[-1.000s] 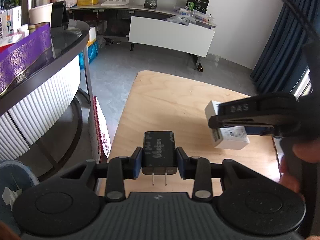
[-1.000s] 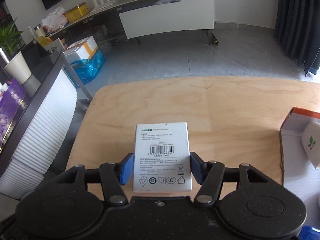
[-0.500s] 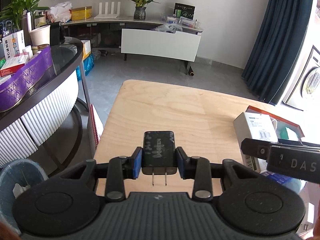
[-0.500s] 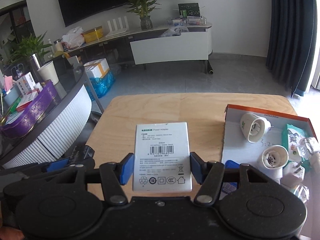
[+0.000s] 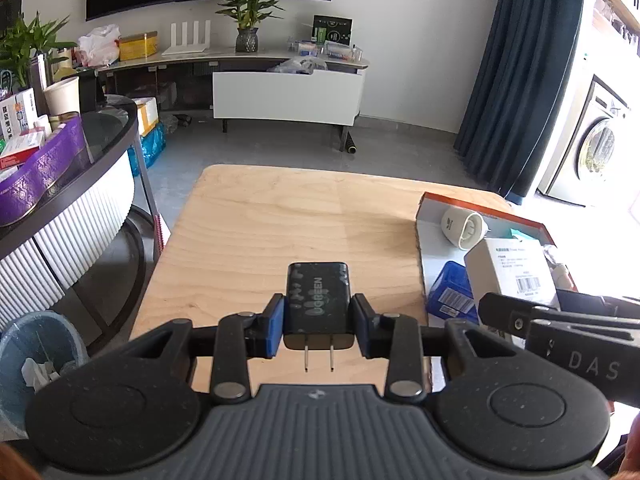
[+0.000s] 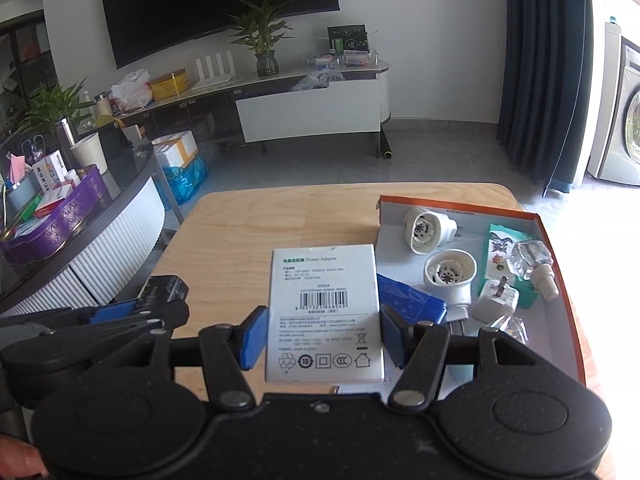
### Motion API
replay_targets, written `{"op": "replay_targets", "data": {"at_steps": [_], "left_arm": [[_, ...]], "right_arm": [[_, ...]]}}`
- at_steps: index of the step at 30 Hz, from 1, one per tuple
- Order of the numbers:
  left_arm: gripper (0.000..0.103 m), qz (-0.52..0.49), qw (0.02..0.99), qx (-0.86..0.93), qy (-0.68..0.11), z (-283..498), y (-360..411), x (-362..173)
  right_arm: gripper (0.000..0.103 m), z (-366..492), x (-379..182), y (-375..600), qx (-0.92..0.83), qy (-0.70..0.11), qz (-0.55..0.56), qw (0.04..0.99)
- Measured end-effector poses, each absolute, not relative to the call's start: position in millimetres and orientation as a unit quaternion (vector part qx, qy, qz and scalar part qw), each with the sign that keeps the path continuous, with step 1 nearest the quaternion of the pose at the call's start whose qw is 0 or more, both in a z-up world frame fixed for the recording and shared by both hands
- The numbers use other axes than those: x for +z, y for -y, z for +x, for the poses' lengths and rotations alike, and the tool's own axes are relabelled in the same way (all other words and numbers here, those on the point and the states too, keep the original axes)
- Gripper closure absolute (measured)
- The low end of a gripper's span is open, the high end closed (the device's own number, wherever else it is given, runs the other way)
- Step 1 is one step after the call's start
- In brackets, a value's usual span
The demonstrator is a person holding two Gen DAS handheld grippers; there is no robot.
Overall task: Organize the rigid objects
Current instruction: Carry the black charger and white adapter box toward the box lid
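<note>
Left gripper [image 5: 319, 330] is clamped on a black charger [image 5: 318, 300], blue pads pressing its two sides, the two metal prongs pointing back toward the camera; it is held above the near part of the wooden table [image 5: 280, 216]. Right gripper [image 6: 322, 336] is clamped on a white power adapter box [image 6: 325, 312], label and barcode face up, held over the table just beside the left edge of an orange-rimmed box lid [image 6: 560, 264]. Inside the lid: two white round socket adapters [image 6: 424, 230], a blue box [image 6: 412, 306] partly under the white box, a small white plug [image 6: 496, 300], a teal card [image 6: 500, 256] and a clear bottle [image 6: 532, 258]. From the left wrist view the white box [image 5: 512, 272] sits in front of the lid [image 5: 480, 208], right gripper's arm showing at the right edge. Left gripper [image 6: 132, 312] shows at lower left of the right wrist view, charger end [image 6: 164, 286] visible. Blue bin [image 5: 36, 344] on the floor, left of the table.
</note>
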State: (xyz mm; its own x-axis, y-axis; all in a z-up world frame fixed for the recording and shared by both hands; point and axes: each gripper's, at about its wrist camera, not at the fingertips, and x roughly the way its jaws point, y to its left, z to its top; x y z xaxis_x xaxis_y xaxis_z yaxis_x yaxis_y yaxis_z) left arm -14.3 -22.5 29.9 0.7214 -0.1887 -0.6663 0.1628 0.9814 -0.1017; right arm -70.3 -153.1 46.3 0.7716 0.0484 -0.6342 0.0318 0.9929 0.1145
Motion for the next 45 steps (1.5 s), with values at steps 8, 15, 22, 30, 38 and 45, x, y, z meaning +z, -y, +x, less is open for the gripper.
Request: {"op": "replay_targets", "data": {"at_steps": [8, 15, 22, 30, 38, 45], "left_arm": [[0.067, -0.005, 0.927, -0.12, -0.355, -24, 46, 32], [0.067, 0.005, 0.926, -0.14, -0.351, -28, 65, 31], [0.067, 0.012, 0.922, -0.161, -0.351, -32, 83, 30], [0.067, 0.02, 0.919, -0.181, -0.35, -37, 102, 30], [0.067, 0.027, 0.915, -0.198, -0.35, -39, 119, 31], [0.067, 0.031, 0.912, -0.208, -0.351, -39, 129, 30]], "right_arm": [[0.032, -89, 48, 174, -0.012, -0.328, 0.065, 0.942], [0.032, -99, 50, 191, -0.028, -0.325, 0.071, 0.943], [0.032, -107, 51, 206, -0.044, -0.323, 0.077, 0.942], [0.032, -116, 53, 226, -0.065, -0.32, 0.087, 0.941], [0.032, -120, 54, 241, -0.081, -0.317, 0.094, 0.94], [0.032, -123, 53, 253, -0.091, -0.314, 0.1, 0.94]]}}
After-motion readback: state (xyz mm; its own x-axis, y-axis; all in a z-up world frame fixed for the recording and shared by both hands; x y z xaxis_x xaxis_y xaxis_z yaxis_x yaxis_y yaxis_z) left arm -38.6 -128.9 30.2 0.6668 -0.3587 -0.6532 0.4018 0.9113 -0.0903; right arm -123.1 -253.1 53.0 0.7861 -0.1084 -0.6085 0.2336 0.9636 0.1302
